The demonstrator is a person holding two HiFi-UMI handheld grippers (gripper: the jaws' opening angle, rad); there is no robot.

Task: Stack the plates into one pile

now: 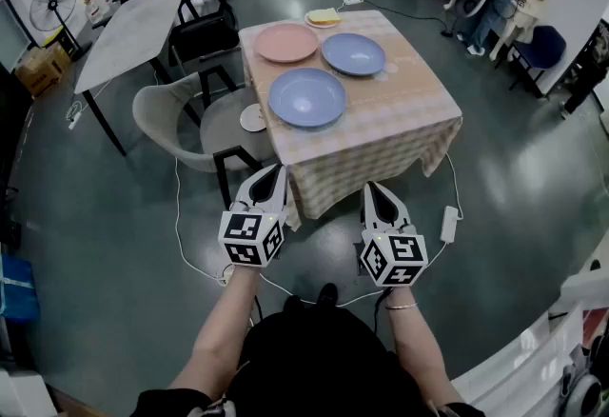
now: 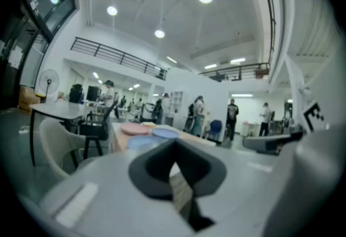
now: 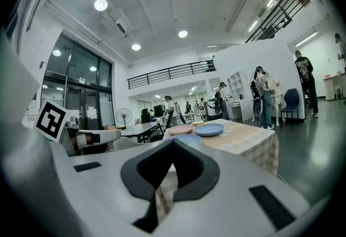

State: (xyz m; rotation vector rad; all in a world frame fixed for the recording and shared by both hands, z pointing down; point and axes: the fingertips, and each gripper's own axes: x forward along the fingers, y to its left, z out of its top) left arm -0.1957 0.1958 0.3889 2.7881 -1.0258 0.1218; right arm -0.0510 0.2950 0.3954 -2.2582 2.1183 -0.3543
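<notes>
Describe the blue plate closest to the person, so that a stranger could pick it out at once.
Find the square table with the checked cloth in the middle of the room. Three large plates lie on it, and the one meant is the blue plate nearest the person's edge. The other blue plate and the pink plate both lie farther back.

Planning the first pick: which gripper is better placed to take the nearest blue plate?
Left, probably. The left gripper and right gripper are both shut, empty and short of the table, but the near blue plate sits on the table's left half, more in line with the left one.
</notes>
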